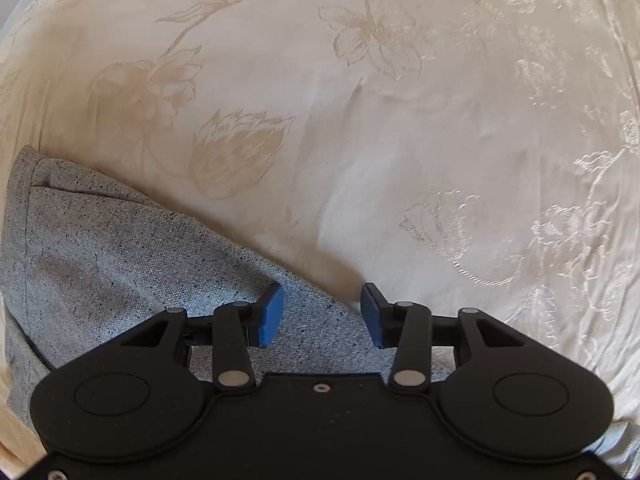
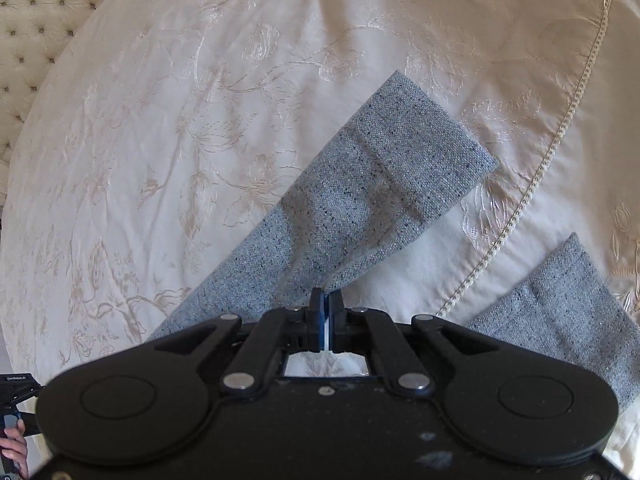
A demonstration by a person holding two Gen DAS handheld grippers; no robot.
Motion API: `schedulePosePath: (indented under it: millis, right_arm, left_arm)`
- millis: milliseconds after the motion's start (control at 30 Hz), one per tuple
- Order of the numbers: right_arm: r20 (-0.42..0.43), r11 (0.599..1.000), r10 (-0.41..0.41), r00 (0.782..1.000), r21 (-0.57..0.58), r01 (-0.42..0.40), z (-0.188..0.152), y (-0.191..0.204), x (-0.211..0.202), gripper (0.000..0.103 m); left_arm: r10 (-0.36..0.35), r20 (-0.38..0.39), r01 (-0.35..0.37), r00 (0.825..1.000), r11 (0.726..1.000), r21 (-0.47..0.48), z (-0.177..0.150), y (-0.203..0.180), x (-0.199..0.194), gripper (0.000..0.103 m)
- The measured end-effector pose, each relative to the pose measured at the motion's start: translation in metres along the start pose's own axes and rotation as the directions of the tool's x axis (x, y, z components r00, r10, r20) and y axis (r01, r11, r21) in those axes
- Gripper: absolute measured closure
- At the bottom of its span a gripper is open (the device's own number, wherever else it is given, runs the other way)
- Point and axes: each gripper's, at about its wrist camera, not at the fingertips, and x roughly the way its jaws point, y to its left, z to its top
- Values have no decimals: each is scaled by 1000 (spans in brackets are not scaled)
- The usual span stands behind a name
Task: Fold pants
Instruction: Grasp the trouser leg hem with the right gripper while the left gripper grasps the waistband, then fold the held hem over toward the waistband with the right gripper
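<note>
Claws first: your left claw stands apart over the pants, its pads gripping nothing. Your right claw is pressed together at the edge of one pant leg; whether it pinches cloth, you cannot tell. Two legs lie on one cream embroidered bedspread, a tufted headboard far left.

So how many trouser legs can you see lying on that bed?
2, in the right wrist view: one pant leg stretches up the middle of the bedspread; the other pant leg lies at the lower right. Their upper parts are hidden behind the gripper.
</note>
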Motion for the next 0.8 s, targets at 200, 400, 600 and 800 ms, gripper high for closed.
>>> schedulePosePath:
  millis: [200, 400, 600, 800]
  right_arm:
    - [2, 1000, 15, 1000, -13, -15, 10, 7, 3, 101]
    - [12, 999, 34, 999, -18, -34, 13, 10, -9, 101]
    - [155, 977, 191, 969, -122, -173, 11, 22, -64, 101]
    - [198, 967, 232, 952, -155, -203, -38, -16, -130, 101]
  left_arm:
    - [42, -25, -43, 999, 999, -25, -2, -5, 19, 81]
    - [-85, 276, 79, 957, 996, 33, -47, 19, -58, 98]
    - [-300, 481, 279, 824, 953, 117, -163, 92, -143, 99]
    - [-180, 338, 173, 924, 984, 53, -261, 147, -96, 99]
